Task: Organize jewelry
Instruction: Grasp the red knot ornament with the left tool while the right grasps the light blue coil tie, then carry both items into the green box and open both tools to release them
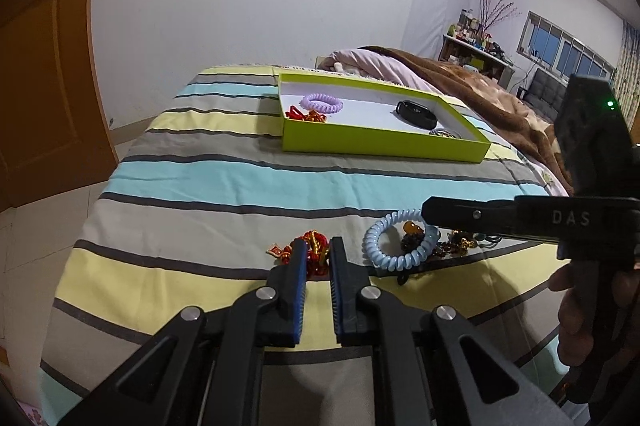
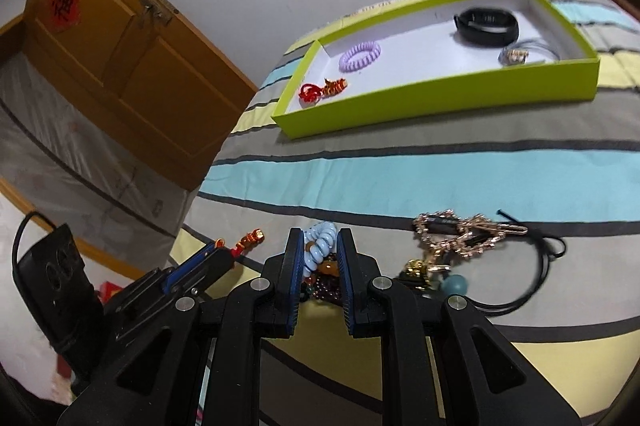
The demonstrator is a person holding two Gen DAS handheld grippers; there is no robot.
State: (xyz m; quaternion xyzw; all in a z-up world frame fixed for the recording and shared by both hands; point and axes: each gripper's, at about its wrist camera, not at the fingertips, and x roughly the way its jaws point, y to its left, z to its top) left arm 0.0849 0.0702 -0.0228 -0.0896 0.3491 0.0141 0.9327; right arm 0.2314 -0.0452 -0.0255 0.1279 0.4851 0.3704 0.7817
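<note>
While two grippers (image 1: 318, 246) (image 2: 318, 246) clamp, box (image 1: 380, 146) holds four pieces

You are seeing the raised letters "D A S" on the black body of the right gripper (image 1: 430, 212), where it is reaching in from the right of the left wrist view. On the wooden door (image 2: 132, 66) a red diamond-shaped paper sign (image 2: 64, 2) is showing one black character, tilted and too blurred to read for certain.
</note>
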